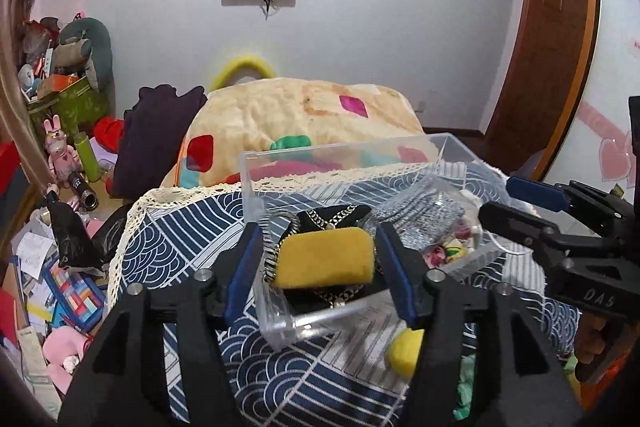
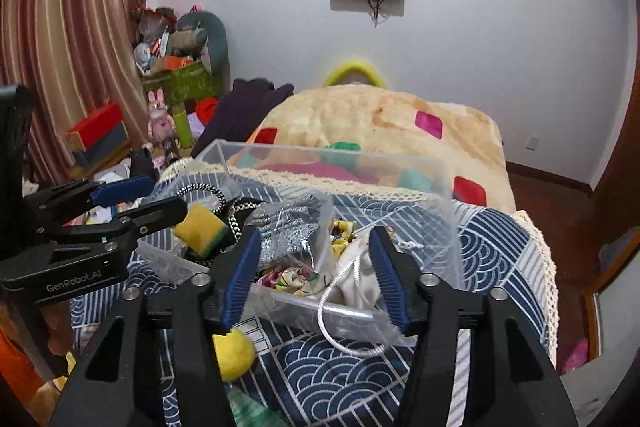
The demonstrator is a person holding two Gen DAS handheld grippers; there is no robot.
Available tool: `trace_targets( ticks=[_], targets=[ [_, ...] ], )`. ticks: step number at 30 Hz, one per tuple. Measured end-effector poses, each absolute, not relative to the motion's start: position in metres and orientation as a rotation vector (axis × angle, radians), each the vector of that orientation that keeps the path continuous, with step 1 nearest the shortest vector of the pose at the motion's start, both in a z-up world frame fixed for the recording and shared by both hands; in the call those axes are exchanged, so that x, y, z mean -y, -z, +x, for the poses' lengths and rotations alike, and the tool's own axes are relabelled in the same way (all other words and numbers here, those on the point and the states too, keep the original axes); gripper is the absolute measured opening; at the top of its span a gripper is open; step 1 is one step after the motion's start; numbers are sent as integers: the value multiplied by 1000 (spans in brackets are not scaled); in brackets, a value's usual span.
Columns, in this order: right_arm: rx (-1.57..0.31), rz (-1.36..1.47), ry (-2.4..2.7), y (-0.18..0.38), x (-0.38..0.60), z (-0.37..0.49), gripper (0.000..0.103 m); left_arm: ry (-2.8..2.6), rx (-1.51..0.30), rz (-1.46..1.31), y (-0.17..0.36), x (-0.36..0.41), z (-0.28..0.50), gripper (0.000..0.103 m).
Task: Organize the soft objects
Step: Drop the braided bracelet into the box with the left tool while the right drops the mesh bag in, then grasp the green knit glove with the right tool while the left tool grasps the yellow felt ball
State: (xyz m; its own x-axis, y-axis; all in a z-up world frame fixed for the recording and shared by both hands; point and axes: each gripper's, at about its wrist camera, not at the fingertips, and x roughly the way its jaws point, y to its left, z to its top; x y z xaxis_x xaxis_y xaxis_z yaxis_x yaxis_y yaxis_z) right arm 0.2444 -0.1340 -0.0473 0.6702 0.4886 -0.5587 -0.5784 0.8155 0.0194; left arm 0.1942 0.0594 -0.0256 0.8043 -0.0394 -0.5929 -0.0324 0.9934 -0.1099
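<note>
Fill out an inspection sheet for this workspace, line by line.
Surface: patterned blue cloth with a lace edge.
Job's things: clear box holding a yellow sponge, silver bag and white cord; a yellow ball lies outside it.
Clutter: toys and papers on the floor.
Grippers: left gripper open around the sponge; right gripper open at the box.
Cables: wires under the wall screens.
Surroundings: blanket, curtain.

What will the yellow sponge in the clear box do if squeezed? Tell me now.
The sponge likely squashes and springs back; its foam looks porous. Probably very light, given that foam. It should not roll: it is blocky, lying on a black chain-trimmed bag between the open left claw fingers.
</note>
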Motion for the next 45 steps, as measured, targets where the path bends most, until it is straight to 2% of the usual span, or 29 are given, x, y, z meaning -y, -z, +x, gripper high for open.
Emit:
trace_targets(
  ticks=[2,4,9,14,17,32,37,38,41,45],
  targets=[
    [-559,-145,-616,43,141,237,59,6,-623,-125,22,-59,186,67],
    [-542,-131,-617,40,146,232,67,7,-607,-123,18,-59,176,74],
    [-514,-121,-609,40,156,216,69,-4,-572,-100,15,-54,151,92],
    [-531,-133,-597,53,163,204,70,12,-577,-108,22,-48,130,94],
    [-555,-145,-590,66,164,198,75,25,-600,-114,32,-43,122,94],
    [-719,-144,-595,126,173,172,76,49,-726,-185,90,-27,97,94],
    [-719,-142,-592,132,170,171,76,67,-732,-152,95,-16,96,94],
    [-712,-152,-589,132,170,170,74,72,-734,-149,96,-14,96,94],
    [-681,-172,-570,134,168,167,58,78,-737,-142,96,-10,100,94],
    [-681,-140,-580,130,175,169,27,87,-742,-136,97,-4,108,94]
  ],
)
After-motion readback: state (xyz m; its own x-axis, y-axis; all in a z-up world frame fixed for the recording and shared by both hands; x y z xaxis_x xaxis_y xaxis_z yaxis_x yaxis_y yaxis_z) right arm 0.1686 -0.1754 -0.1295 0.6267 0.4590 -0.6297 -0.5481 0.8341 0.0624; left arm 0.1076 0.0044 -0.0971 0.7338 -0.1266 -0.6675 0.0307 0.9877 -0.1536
